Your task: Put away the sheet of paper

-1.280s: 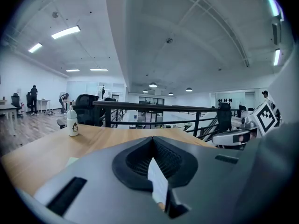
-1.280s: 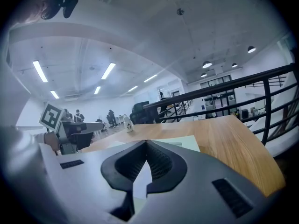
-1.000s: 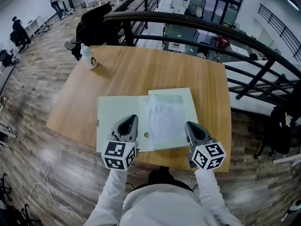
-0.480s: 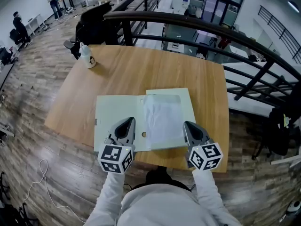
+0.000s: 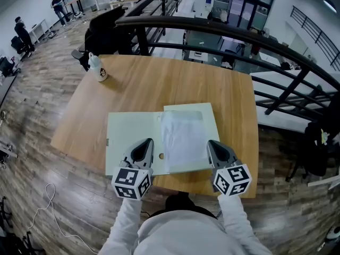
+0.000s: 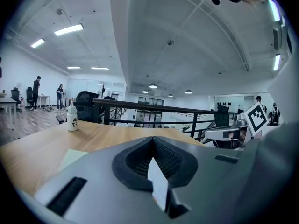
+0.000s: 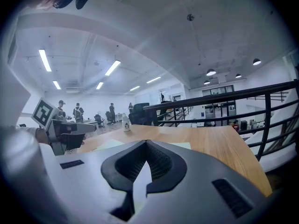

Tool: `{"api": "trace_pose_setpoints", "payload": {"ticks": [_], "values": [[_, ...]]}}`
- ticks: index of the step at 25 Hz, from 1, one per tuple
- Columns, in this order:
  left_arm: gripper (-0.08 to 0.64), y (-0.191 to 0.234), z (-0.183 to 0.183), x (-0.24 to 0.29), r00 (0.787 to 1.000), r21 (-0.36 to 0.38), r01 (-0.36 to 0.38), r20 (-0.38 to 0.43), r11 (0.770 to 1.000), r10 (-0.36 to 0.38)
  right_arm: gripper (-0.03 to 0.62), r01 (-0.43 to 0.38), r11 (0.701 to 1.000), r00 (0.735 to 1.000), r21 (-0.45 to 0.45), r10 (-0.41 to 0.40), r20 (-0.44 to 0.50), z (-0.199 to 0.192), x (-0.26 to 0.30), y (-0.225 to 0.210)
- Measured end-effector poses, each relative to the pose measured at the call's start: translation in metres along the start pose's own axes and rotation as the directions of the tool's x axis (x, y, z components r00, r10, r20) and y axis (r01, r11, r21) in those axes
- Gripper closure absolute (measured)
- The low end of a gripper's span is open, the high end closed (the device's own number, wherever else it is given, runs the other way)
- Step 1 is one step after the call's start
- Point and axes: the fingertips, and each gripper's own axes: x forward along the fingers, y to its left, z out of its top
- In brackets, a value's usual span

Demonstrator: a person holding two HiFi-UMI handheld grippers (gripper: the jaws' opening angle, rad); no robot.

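White sheet of paper point(image 5: 184, 137) on open green folder point(image 5: 130, 134), bench point(image 5: 159, 84): likely light, limp, slippery; pinch a free edge. Left gripper point(image 5: 146, 143) and right gripper point(image 5: 211, 144) fingers clenched, empty.

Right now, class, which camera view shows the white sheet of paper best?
The head view: the sheet of paper lies whole on the right half of the open folder. Both gripper views skim the table edge-on; only slivers of folder show, and the sheet cannot be made out.
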Motion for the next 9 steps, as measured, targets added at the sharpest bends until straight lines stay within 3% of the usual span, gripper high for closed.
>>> {"api": "trace_pose_setpoints", "payload": {"ticks": [9], "values": [[0.541,-0.006,-0.009,0.016,0.999,-0.013,0.01,-0.034,1.0,-0.01,0.566,-0.001,1.0,1.0,-0.004,0.001,-0.004,-0.001,0.003,-0.012]]}}
